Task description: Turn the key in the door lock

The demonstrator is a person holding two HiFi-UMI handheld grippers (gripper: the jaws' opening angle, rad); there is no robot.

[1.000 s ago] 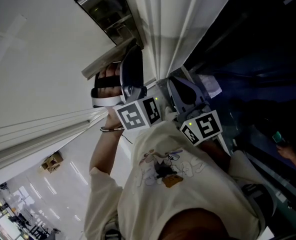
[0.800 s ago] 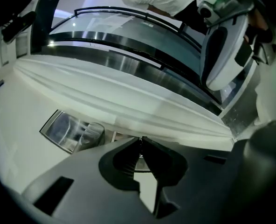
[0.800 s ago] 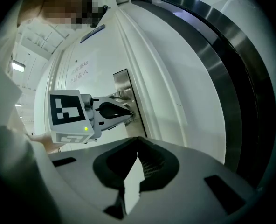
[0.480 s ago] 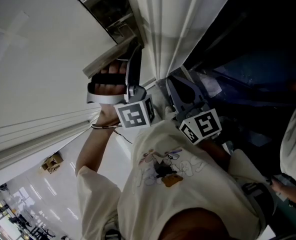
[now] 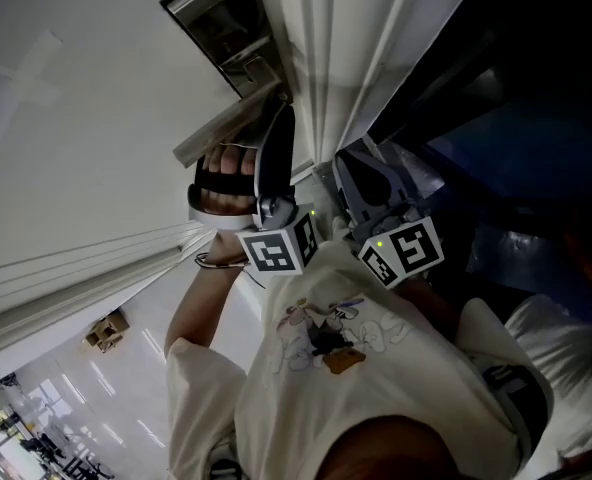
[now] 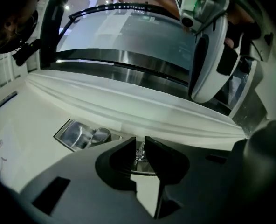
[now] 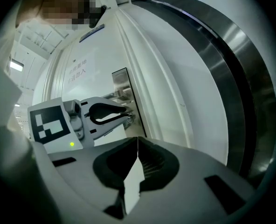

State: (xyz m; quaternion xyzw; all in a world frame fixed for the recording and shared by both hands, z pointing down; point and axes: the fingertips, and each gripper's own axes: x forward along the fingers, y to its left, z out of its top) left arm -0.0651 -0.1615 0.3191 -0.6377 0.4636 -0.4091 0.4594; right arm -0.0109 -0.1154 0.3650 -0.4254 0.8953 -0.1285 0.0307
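Note:
The door's steel lock plate (image 5: 226, 23) sits beside the white door frame (image 5: 321, 58). My left gripper (image 5: 279, 108) reaches up to the spot just below the plate. In the left gripper view its dark jaws (image 6: 140, 143) are shut on a small silver key (image 6: 140, 149) that stands in the round lock, right of the plate (image 6: 79, 134). My right gripper (image 5: 344, 160) hangs back beside the frame, jaws together with nothing between them (image 7: 137, 141). From there I see the left gripper (image 7: 127, 115) with its tips at the lock under the plate (image 7: 120, 85).
The white door panel (image 5: 86, 118) fills the left, with a ridged frame (image 6: 142, 106) and a brushed metal strip (image 6: 124, 62) beyond it. Dark glass (image 5: 516, 88) lies to the right. A person's pale sleeve (image 5: 576, 338) shows at the lower right.
My left gripper has rolled a little at the lock and shifted slightly right and down with the hand. The right gripper has stayed where it was. The figure at the right edge has moved.

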